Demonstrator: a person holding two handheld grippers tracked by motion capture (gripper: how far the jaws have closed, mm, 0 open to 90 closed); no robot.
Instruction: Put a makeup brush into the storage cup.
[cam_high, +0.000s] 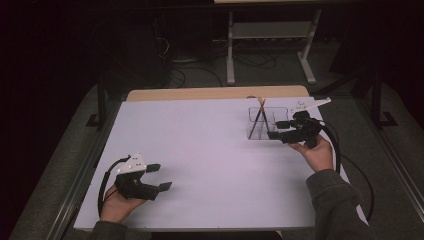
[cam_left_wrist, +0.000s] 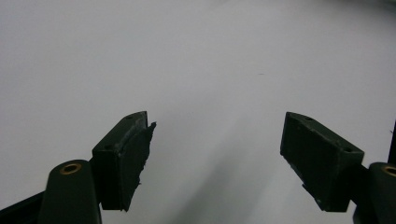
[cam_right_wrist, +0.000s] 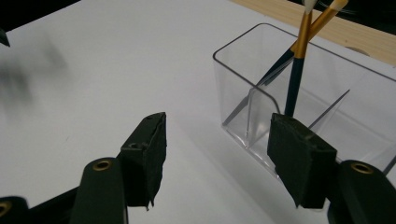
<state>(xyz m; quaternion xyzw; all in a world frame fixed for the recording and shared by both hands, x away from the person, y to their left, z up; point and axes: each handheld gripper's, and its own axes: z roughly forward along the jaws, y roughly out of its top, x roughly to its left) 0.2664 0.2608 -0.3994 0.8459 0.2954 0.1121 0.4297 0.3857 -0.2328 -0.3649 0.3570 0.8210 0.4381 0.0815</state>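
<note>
High view: the clear organizer (cam_high: 267, 123) holding two brushes (cam_high: 259, 116) stands far right on the white table (cam_high: 210, 150), the right gripper (cam_high: 274, 129) just beside it. Left gripper view: the left gripper (cam_left_wrist: 217, 158) gapes wide over bare table. Right gripper view: jaws apart, nothing between; one pad perhaps near the organizer's wall.

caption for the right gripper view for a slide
Open right gripper beside a clear plastic divided organiser box holding two dark gold-banded brushes on a white table.

Clear glossy plastic organizer (cam_right_wrist: 261, 70), matt white tabletop (cam_high: 200, 145), wooden edge (cam_high: 215, 93)
</note>
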